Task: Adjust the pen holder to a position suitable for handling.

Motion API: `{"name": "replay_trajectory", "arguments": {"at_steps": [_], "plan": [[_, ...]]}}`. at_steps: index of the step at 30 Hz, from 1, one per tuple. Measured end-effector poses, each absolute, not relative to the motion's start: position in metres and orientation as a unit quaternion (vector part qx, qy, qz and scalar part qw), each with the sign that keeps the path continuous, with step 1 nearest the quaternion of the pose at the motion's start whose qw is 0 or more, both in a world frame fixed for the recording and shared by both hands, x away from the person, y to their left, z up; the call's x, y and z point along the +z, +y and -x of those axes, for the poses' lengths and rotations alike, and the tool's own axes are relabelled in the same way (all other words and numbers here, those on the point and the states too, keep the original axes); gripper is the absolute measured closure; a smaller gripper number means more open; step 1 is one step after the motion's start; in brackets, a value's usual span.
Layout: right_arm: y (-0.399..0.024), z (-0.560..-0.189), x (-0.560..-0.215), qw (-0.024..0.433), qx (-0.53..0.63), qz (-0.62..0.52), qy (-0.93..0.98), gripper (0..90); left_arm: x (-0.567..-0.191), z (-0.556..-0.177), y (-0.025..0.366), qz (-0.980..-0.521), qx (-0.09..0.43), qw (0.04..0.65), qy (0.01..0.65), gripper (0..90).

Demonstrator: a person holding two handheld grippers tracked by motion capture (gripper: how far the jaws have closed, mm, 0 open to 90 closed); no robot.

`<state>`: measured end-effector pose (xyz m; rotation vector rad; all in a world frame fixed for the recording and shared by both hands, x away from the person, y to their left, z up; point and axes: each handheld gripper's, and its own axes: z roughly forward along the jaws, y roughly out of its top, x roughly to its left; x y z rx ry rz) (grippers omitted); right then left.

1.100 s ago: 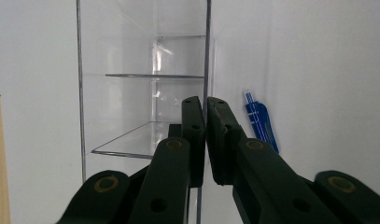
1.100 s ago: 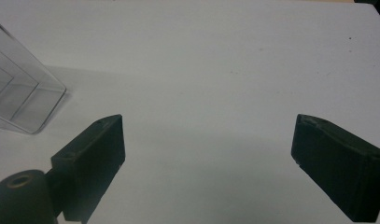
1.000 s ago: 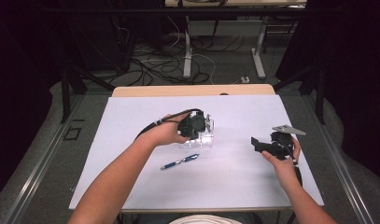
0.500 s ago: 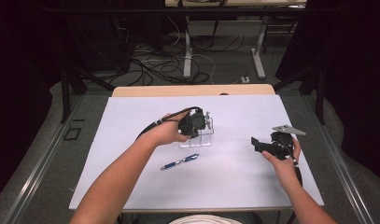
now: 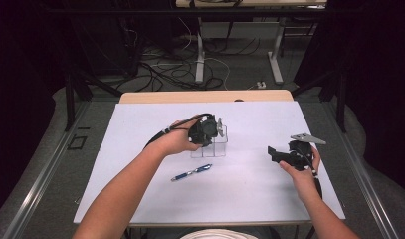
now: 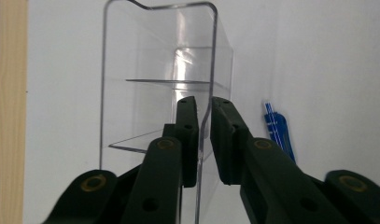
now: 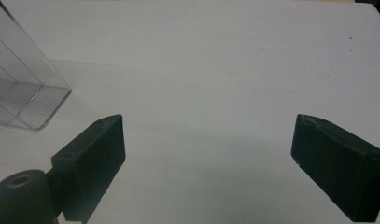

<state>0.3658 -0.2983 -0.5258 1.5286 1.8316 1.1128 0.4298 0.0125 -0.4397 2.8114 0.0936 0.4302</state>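
Straddling the clear organizer's (image 6: pixel 159 84) wall, the left gripper's (image 6: pixel 204 105) fingers have just been parting, no longer clamping it.

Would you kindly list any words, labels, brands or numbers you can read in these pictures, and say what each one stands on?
None can be read.
Blue pen: pale marks on the barrel, too blurred to read.
Clear plastic organizer: no print visible.
White table: no print visible.
Left gripper and right gripper: plain black, no lettering visible.

White table (image 5: pixel 140 194) with clear plastic organizer (image 5: pixel 217 144) near its middle, blue pen (image 5: pixel 192 172) just in front.
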Motion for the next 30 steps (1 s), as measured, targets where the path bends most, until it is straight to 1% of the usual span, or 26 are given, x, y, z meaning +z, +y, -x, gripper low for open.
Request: {"name": "replay_trajectory", "arguments": {"at_steps": [1,7,12,15,18,26,30], "plan": [[-0.298,-0.366,-0.526,0.250,0.409,-0.564,0.672,9.5,-0.437,-0.430,0.015,-0.976,0.154,0.151,0.034,75.8],[-0.298,-0.366,-0.526,0.254,0.411,-0.560,0.674,9.5,-0.431,-0.427,0.034,-0.961,0.149,0.213,0.097,60.9],[-0.298,-0.366,-0.526,0.254,0.409,-0.560,0.674,9.4,-0.432,-0.425,0.050,-0.952,0.145,0.235,0.135,54.4],[-0.297,-0.366,-0.526,0.255,0.408,-0.559,0.676,9.5,-0.433,-0.425,0.060,-0.947,0.137,0.247,0.154,52.1],[-0.297,-0.366,-0.526,0.254,0.407,-0.560,0.675,9.5,-0.435,-0.422,0.068,-0.941,0.126,0.264,0.170,46.9],[-0.296,-0.365,-0.526,0.254,0.407,-0.559,0.676,9.6,-0.443,-0.414,0.084,-0.931,0.120,0.283,0.195,34.9],[-0.295,-0.365,-0.526,0.254,0.407,-0.559,0.676,9.8,-0.448,-0.409,0.089,-0.929,0.112,0.283,0.210,30.0]]}}
